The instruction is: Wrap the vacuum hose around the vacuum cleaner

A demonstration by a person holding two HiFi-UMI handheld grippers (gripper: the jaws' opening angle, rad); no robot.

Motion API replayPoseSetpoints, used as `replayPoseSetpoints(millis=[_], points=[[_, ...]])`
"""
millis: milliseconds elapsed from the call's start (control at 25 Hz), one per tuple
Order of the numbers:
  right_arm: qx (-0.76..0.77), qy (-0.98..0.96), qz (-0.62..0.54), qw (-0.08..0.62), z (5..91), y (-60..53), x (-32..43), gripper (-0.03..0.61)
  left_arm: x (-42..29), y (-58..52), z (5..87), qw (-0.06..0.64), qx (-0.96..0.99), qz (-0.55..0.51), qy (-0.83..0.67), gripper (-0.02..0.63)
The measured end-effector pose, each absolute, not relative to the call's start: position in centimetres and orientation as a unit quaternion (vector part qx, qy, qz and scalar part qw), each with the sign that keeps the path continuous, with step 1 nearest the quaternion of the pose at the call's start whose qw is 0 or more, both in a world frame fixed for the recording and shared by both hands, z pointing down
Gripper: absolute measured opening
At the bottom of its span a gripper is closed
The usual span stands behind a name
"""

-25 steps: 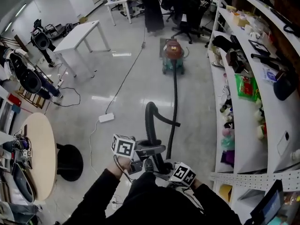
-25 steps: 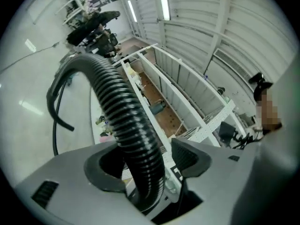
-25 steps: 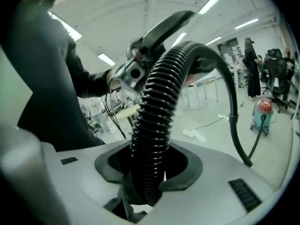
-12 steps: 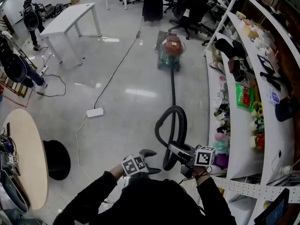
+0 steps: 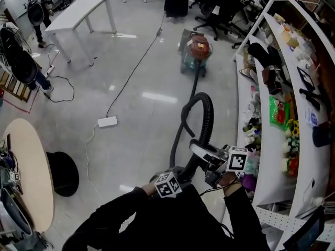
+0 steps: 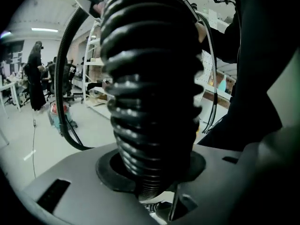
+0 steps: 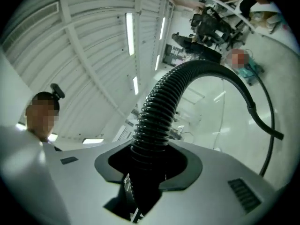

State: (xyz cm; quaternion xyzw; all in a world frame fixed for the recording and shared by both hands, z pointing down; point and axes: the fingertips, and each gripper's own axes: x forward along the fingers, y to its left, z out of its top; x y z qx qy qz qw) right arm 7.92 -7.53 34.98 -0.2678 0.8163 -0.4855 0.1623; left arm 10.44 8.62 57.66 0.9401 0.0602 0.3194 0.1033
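Gripping the looped vacuum hose (image 5: 205,114) with both tools, near the person.
Jaws of the left gripper (image 5: 182,172) have just been closing onto it; the right gripper (image 5: 203,151) clamps it too; the vacuum cleaner (image 5: 198,50) sits far off.

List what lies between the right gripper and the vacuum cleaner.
Head view: only the black hose, clamped in the right gripper, arcing up then running over bare floor to the vacuum cleaner. The white power strip lies off to the left.
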Motion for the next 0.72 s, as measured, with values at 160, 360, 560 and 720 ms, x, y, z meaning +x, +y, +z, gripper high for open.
replayPoseSetpoints(millis=[160, 360, 560, 720], points=[[-0.192, 0.844, -0.458, 0.201, 33.4, -9.8, 8.8, 0.163, 10.9, 5.4, 56.9, 0.130, 0.937, 0.322, 0.030, 0.163], [-0.198, 0.712, -0.563, 0.370, 37.4, -17.5, 17.8, 0.164, 12.8, 2.1, 52.5, 0.180, 0.931, 0.317, -0.006, 0.159], [-0.240, 0.589, -0.685, 0.354, 49.1, -18.8, 23.7, 0.248, 12.8, -1.2, 47.8, 0.214, 0.907, 0.360, -0.036, 0.155], [-0.232, 0.549, -0.721, 0.352, 51.7, -16.8, 25.2, 0.275, 13.2, -2.5, 47.3, 0.234, 0.880, 0.413, -0.026, 0.152]])
